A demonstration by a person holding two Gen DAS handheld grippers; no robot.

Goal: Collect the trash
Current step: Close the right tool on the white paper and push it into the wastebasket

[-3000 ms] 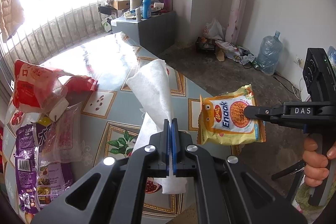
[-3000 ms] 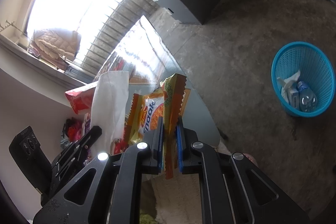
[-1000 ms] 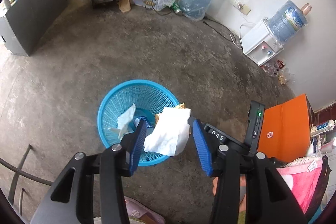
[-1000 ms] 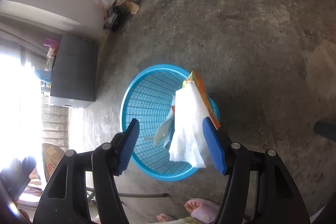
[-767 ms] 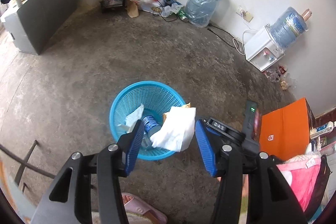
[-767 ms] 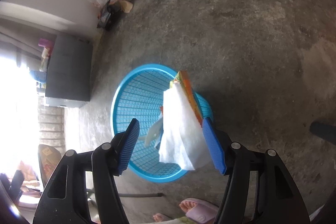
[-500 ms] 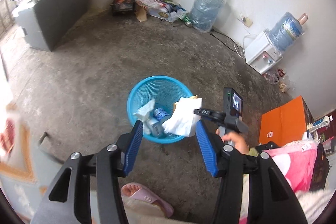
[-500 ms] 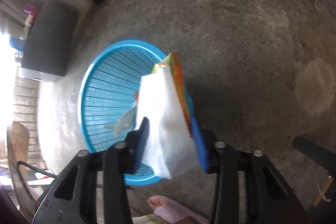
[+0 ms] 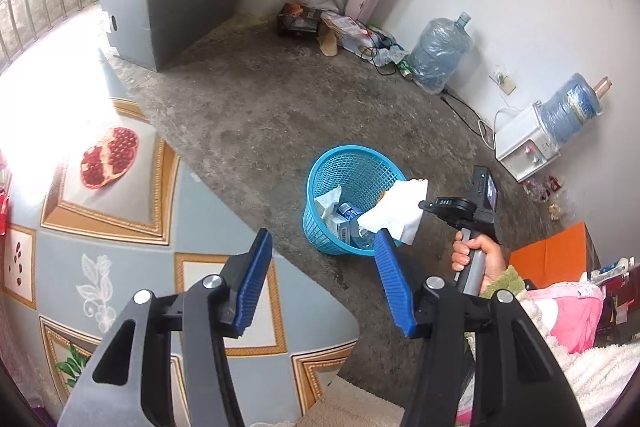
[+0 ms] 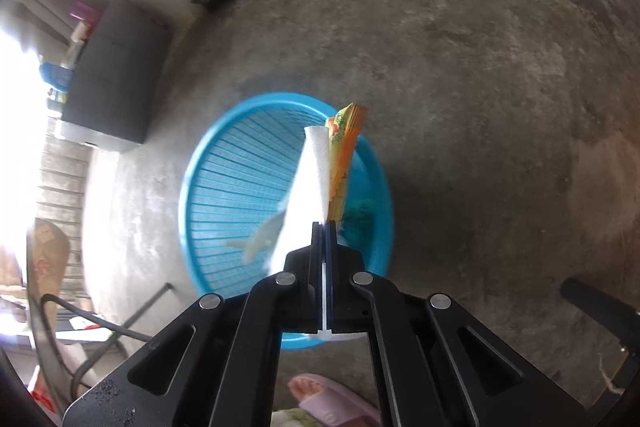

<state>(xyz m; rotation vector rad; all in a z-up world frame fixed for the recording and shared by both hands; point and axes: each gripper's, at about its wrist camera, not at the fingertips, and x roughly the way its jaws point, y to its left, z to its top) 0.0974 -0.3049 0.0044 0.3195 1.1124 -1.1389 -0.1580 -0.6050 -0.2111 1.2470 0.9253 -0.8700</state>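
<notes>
A blue mesh trash basket point(image 9: 352, 163) stands on the concrete floor and holds tissue and a small carton; it also shows in the right wrist view point(image 10: 224, 195). My right gripper point(image 10: 323, 227) is shut on a white paper tissue point(image 10: 308, 195) and an orange snack wrapper point(image 10: 344, 143), and holds both over the basket. From the left wrist view the right gripper point(image 9: 424, 205) hangs at the basket's right rim with the tissue point(image 9: 396, 211). My left gripper point(image 9: 320, 279) is open and empty, above the table edge and back from the basket.
A patterned tablecloth table point(image 9: 100, 227) fills the left. A grey cabinet point(image 9: 168, 3) stands at the back, with water jugs point(image 9: 440, 51), a dispenser point(image 9: 528, 139) and clutter along the wall. An orange box point(image 9: 556, 259) is at right. A slippered foot point(image 10: 332, 403) is below the basket.
The right gripper's jaws, open a second ago, have closed on the tissue and wrapper over the basket. The left gripper has pulled back and up, towards the table, still open.
</notes>
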